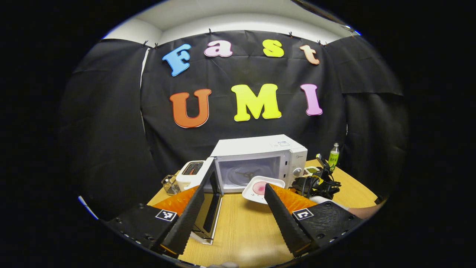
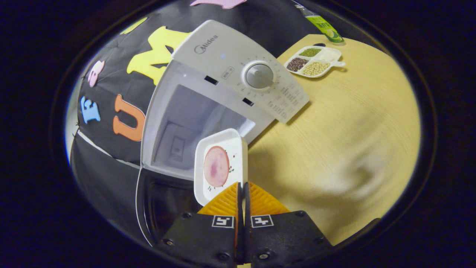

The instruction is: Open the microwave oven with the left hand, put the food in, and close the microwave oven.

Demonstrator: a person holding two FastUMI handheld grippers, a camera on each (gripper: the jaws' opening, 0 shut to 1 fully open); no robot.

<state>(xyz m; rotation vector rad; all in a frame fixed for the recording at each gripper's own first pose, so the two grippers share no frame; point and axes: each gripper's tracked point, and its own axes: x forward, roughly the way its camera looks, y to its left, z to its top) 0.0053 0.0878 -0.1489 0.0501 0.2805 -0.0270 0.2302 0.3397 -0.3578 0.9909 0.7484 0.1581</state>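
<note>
Gripping plate (image 2: 220, 163) edge, right gripper (image 2: 241, 193) clenched before open microwave (image 2: 208, 96); left gripper (image 1: 234, 203) jaws released nearby.

Staged recording booth, black cloth walls (image 1: 111, 123), wooden table (image 1: 241, 230), microwave (image 1: 260, 160), toaster (image 1: 189, 173)

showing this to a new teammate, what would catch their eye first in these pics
The white microwave stands at the middle of the wooden table with its door swung wide open to the left, cavity bare. Right in front of the opening, the right gripper is shut on the rim of a white plate carrying a round pink slice of food. Nearer the camera, the left gripper has its fingers spread open over the table.
</note>
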